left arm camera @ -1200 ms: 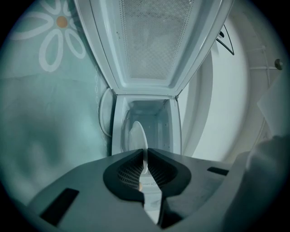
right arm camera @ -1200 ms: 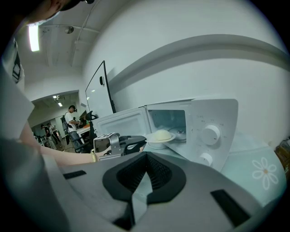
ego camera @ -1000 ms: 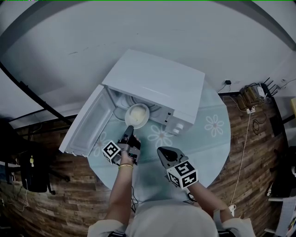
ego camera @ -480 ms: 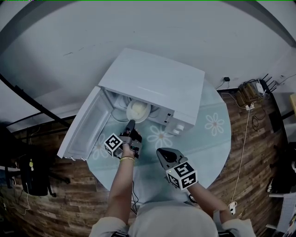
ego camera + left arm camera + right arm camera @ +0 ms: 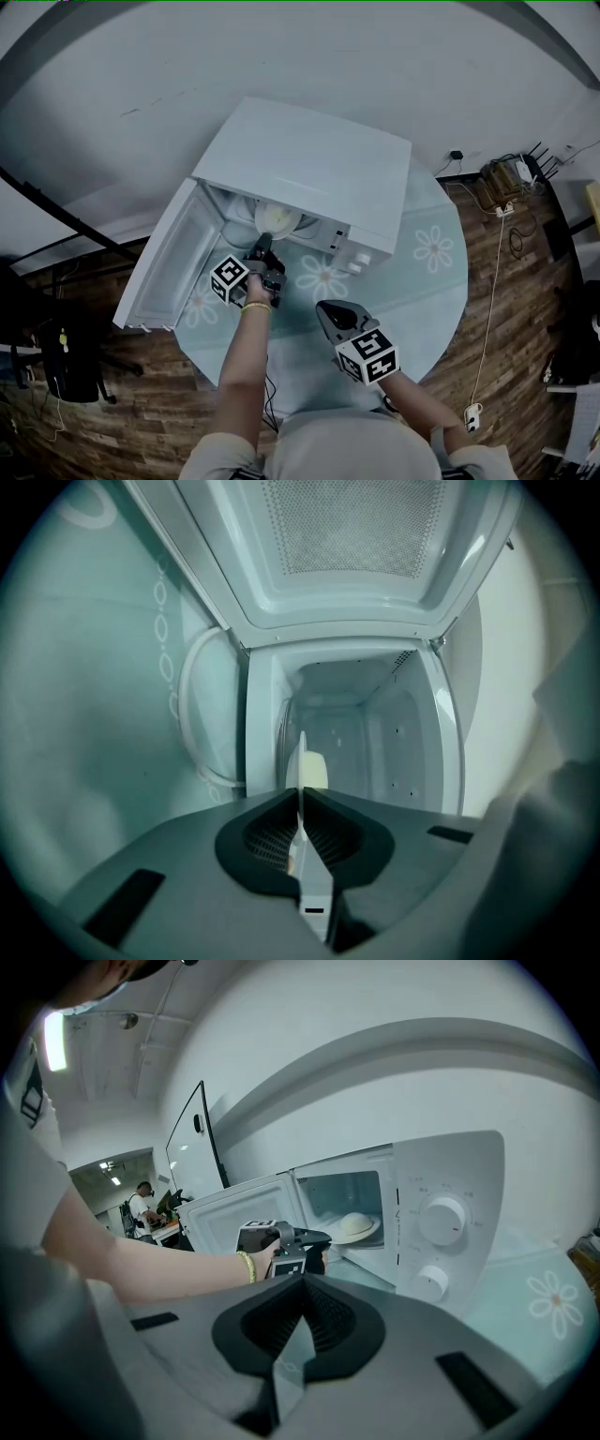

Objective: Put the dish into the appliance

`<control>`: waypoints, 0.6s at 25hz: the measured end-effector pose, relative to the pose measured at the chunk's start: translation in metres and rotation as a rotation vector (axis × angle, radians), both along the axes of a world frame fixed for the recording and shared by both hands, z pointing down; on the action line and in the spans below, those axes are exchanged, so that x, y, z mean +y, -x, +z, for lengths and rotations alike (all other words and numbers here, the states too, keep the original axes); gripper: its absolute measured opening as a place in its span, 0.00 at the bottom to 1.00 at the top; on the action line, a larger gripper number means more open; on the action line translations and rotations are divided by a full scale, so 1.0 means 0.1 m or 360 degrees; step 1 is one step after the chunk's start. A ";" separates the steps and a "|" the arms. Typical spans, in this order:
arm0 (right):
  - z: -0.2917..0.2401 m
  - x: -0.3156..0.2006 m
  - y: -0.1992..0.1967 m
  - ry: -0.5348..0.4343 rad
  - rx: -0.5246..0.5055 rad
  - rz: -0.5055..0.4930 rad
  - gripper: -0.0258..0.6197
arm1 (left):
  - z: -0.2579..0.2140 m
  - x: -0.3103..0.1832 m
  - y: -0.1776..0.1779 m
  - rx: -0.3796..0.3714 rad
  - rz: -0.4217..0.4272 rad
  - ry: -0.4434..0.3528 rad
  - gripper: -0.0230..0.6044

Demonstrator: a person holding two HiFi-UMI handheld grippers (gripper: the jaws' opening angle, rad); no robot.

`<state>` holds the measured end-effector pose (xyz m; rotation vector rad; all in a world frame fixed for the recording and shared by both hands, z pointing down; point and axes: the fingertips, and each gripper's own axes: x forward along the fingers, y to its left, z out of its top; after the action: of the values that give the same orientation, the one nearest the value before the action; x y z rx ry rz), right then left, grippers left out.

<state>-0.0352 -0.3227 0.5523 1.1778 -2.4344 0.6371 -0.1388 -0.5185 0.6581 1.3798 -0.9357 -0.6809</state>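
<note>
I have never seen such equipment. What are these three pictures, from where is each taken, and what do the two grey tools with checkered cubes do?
There is no robot: a person holds a two-jaw gripper in each hand. The head view looks down from a camera on the person's head; the two gripper views come from cameras riding on the grippers, looking along their jaws. On the round table with a flowered cloth stands a white microwave, its door swung open. The left gripper pinches the rim of a white dish and holds it in the microwave's opening. The right gripper hovers over the table, shut and empty.
</note>
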 end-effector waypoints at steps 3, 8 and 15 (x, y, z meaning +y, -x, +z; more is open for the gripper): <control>0.00 -0.02 0.00 0.0002 -0.0008 0.0011 0.05 | 0.01 -0.05 -0.03 -0.0004 0.0017 0.0001 0.09; 0.01 -0.04 0.00 0.0003 -0.0014 0.0023 0.05 | 0.04 -0.17 -0.08 -0.0049 0.0038 0.0038 0.09; 0.02 -0.03 -0.06 0.0010 -0.0016 0.0056 0.05 | 0.04 -0.28 -0.09 -0.0087 0.0025 0.0038 0.09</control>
<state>-0.0291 -0.3259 0.5548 1.2200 -2.4235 0.6621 -0.1299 -0.5461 0.6622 1.3893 -0.9721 -0.6211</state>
